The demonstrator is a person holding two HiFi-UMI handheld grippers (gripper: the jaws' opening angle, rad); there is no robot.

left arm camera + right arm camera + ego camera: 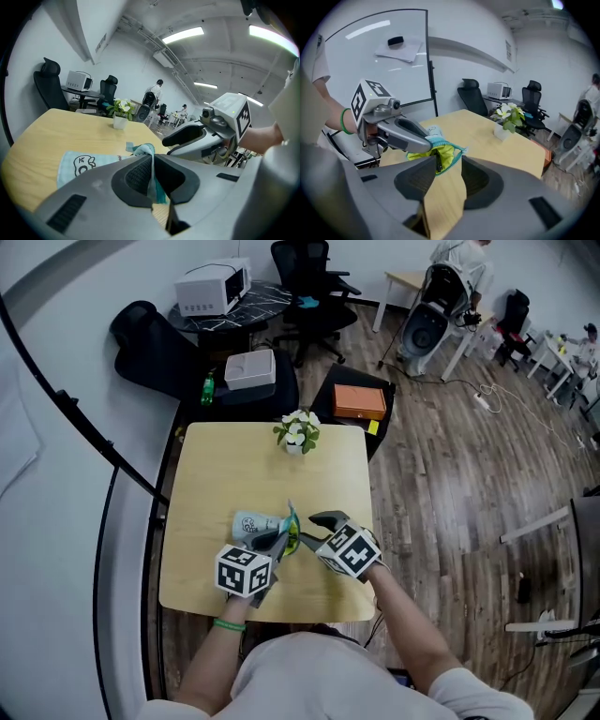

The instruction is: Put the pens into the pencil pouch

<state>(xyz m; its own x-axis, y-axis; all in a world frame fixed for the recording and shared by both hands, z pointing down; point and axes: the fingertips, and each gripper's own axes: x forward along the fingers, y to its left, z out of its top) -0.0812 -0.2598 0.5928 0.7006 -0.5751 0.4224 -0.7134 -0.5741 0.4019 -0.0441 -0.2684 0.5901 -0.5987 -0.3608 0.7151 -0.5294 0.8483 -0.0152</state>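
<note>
A light blue pencil pouch (251, 523) with a cartoon print lies on the wooden table (234, 465). My left gripper (277, 544) is shut on the pouch's teal zipper edge (149, 151) and holds that edge up, so the mouth gapes and the yellow-green lining (443, 154) shows. A dark pen (437, 161) sticks out of the mouth, its lower part hidden inside. My right gripper (447, 159) stands open right at the mouth, the pen close by its left jaw. The left gripper view has the right gripper (194, 136) just beyond the pouch.
A small white pot of flowers (298, 432) stands at the table's far edge. Beyond it are an orange box (360, 401), black office chairs (309, 277) and a microwave (212, 285). A whiteboard (379, 61) stands to the left.
</note>
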